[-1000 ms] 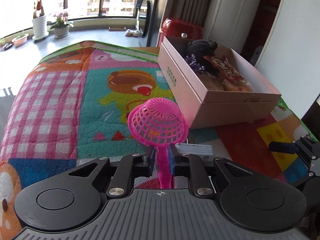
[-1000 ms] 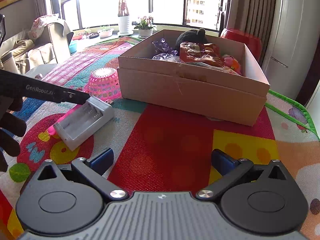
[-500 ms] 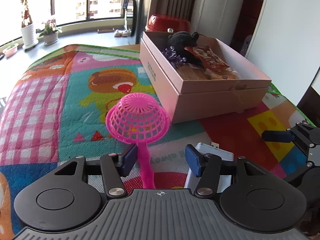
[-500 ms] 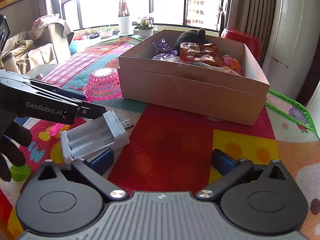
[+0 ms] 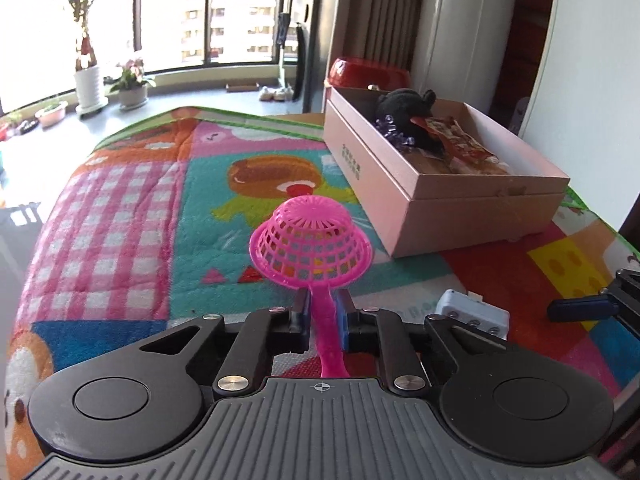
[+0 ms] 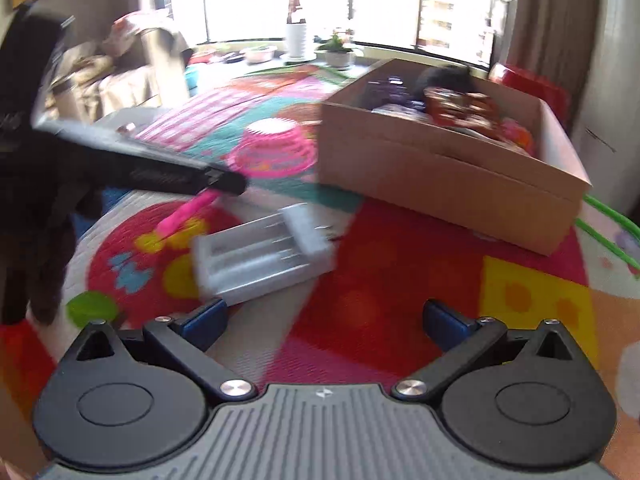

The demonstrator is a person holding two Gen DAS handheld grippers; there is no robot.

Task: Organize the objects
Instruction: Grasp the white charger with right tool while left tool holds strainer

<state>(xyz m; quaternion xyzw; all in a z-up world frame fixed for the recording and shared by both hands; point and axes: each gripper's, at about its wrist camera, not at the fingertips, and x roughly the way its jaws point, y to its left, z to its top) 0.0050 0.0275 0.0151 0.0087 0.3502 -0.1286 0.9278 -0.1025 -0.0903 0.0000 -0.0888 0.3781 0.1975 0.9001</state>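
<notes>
A pink mesh strainer (image 5: 310, 240) lies dome-up on the colourful play mat (image 5: 120, 208). My left gripper (image 5: 325, 320) has its jaws closing on the strainer's thin handle, and the blue pads press it from both sides. In the right wrist view the strainer (image 6: 272, 148) and the left gripper (image 6: 224, 182) sit at centre left, blurred. My right gripper (image 6: 324, 318) is open with nothing between its fingers. A white battery charger (image 6: 264, 252) lies just ahead of it. A cardboard box (image 5: 440, 208) stands to the right.
The box (image 6: 440, 184) holds a black plush toy (image 5: 404, 106), snack packets and purple pieces. The charger (image 5: 472, 316) lies between my two grippers. A red bin (image 5: 368, 74) stands behind the box. Potted plants line the window sill. A gloved hand (image 6: 36, 240) holds the left gripper.
My left gripper opened off the strainer handle half a second ago and is shut on it again. The charger lies further right. The right wrist view has swung and blurred.
</notes>
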